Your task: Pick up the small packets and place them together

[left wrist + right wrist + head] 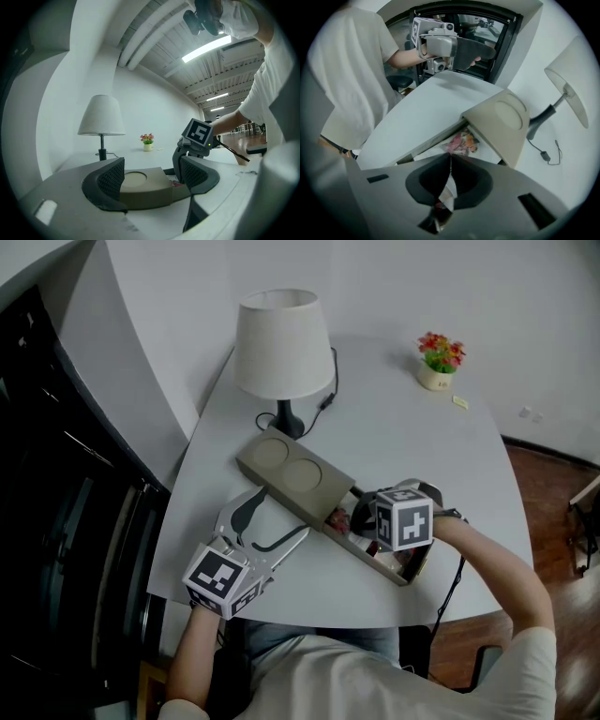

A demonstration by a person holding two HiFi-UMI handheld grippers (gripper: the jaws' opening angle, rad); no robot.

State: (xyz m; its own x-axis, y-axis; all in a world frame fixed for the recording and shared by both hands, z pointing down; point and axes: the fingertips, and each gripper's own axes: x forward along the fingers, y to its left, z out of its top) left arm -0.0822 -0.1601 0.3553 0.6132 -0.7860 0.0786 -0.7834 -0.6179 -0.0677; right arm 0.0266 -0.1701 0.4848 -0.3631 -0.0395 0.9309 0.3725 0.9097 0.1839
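- The left gripper (152, 174) is held with jaws apart just beside the lidded end of the box (295, 472), probably to steady it.
- A pink packet (462, 142) is seen lying in the open part.
- The right gripper (450, 161) is clamped on a white packet (449, 190) there, apparently for lifting.

a white table (412, 456) carries a white-shaded lamp (281, 343). just in front of the lamp lies a long beige box (295, 472). the black cord (328, 395) trails at the lamp's right. a potted flower (439, 362) and a pale tag (459, 402) sit well right of the lamp.
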